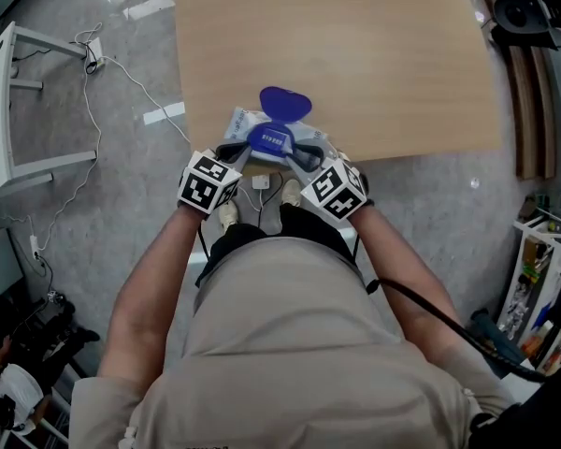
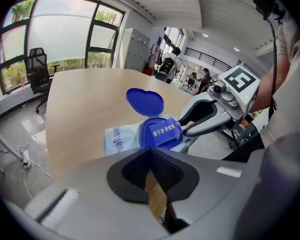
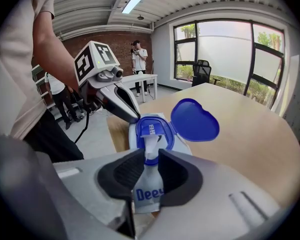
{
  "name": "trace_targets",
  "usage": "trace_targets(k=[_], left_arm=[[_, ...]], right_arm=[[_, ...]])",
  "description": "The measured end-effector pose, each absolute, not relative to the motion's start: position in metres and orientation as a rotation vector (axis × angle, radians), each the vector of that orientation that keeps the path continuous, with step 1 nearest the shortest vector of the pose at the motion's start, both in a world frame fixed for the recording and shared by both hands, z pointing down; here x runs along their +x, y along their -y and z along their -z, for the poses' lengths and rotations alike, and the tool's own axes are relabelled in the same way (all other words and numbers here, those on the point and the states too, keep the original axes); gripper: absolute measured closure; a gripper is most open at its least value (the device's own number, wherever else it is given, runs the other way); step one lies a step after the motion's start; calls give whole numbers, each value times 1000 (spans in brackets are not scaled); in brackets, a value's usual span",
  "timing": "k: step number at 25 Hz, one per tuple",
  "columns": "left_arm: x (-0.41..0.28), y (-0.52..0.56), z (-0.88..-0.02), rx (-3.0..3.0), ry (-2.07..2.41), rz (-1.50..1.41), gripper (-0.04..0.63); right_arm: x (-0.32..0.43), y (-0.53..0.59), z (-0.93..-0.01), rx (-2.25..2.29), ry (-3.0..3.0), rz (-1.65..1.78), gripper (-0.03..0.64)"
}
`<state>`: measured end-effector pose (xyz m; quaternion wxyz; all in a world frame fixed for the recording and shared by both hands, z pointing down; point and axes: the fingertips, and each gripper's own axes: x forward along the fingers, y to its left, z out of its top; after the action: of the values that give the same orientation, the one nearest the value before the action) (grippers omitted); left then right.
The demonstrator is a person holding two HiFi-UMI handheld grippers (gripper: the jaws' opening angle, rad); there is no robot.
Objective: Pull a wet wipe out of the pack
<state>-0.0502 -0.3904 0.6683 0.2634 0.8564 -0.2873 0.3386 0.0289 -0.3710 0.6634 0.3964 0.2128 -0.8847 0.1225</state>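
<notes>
1. In the head view, the pack point(image 1: 237, 120) lay on the worktop point(image 1: 374, 54), close to the edge nearest the person. Its blue lid point(image 1: 285, 103) was flipped open. The left claw point(image 1: 236, 150) was at the pack's left side and the right claw point(image 1: 294, 151) at its right.
2. In the left gripper view, the left claw point(image 2: 151, 156) was closed at the tips and held nothing. A thin strip of worktop showed between its two sides. The pack point(image 2: 121, 138) lay just past it. The right claw point(image 2: 184, 129) reached in to the blue opening.
3. In the right gripper view, the right claw point(image 3: 149, 156) was a little open. A white wet wipe point(image 3: 149, 145) poked up from the opening, between the claw's sides. I could not tell if they touched it. The pack lay under the claw.
</notes>
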Motion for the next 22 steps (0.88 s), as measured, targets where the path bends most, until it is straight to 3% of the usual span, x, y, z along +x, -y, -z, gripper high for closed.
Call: trace_targets(k=[6, 16, 22], left_arm=[[-50, 389, -669, 2307, 782, -916, 594], [-49, 389, -672, 2302, 779, -924, 594], [-49, 389, -671, 2309, 779, -938, 594]], right_arm=[[24, 371, -664, 518, 2230, -301, 540], [25, 371, -662, 523, 2231, -286, 609], [27, 375, -654, 557, 2250, -309, 614]])
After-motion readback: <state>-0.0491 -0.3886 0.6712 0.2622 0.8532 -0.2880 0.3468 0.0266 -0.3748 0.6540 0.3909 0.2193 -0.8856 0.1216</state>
